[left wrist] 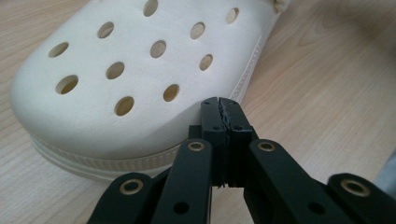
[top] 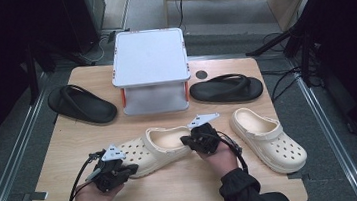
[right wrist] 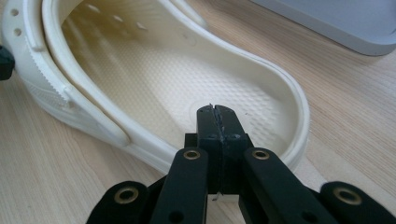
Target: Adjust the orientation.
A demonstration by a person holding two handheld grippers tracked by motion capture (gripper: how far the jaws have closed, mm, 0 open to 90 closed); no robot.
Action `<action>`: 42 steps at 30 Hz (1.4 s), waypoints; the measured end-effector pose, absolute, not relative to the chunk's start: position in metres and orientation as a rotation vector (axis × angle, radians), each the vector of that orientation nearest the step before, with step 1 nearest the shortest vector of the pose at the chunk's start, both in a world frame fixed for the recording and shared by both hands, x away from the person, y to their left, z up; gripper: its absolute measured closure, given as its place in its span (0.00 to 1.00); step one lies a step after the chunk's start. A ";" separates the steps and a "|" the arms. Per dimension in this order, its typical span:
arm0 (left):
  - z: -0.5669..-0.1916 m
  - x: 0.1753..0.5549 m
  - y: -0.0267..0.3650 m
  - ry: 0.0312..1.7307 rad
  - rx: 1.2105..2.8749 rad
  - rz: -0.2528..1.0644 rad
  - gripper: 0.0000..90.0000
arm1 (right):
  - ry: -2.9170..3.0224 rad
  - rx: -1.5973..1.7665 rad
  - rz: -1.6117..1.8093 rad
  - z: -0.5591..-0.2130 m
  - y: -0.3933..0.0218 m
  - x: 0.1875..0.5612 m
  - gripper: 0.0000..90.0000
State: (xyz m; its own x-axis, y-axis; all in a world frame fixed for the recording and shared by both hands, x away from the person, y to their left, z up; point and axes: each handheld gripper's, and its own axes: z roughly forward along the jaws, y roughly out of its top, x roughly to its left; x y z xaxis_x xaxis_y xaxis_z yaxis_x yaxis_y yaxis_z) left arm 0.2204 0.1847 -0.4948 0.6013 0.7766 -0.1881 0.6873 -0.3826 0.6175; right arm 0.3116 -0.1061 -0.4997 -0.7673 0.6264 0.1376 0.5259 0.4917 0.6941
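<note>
At the far left of the wooden table (top: 185, 180) lay a black sandal (top: 81, 104), well apart from the grippers. Nearer, at the left, the left gripper (top: 129, 170) sat against the toe end of a cream clog (top: 154, 151). Its jaws were fully closed, pad against pad, with nothing between them; in the left gripper view the tips (left wrist: 223, 109) stood just beside the clog's perforated toe cap (left wrist: 130, 79), at the seam above the sole. Whether they touched the clog could not be told.

This cream clog lay near the middle of the table, toe to the left, heel to the right. Behind it, at the far centre, stood a white two-tier stand (top: 150, 68).

The right gripper (top: 187, 141) was at the heel end of the same clog. Its jaws were likewise fully closed and empty; in the right gripper view the tips (right wrist: 217, 116) pointed over the heel rim at the textured footbed (right wrist: 187, 88).

Further right lay a second cream clog (top: 267, 139), and beyond it, at the far right, a second black sandal (top: 225, 89).
</note>
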 end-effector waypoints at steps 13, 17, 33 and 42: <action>-0.496 0.243 0.198 1.191 2.126 0.174 1.00 | 2.639 0.949 1.102 -0.500 -0.097 0.303 1.00; -0.496 0.252 0.202 1.205 2.109 0.172 1.00 | 2.668 0.920 1.100 -0.501 -0.091 0.300 1.00; -0.497 0.283 0.215 1.228 2.076 0.153 1.00 | 2.739 0.882 1.134 -0.504 -0.068 0.282 1.00; -0.495 0.301 0.214 1.229 2.089 0.163 1.00 | 2.759 0.844 1.116 -0.502 -0.046 0.274 1.00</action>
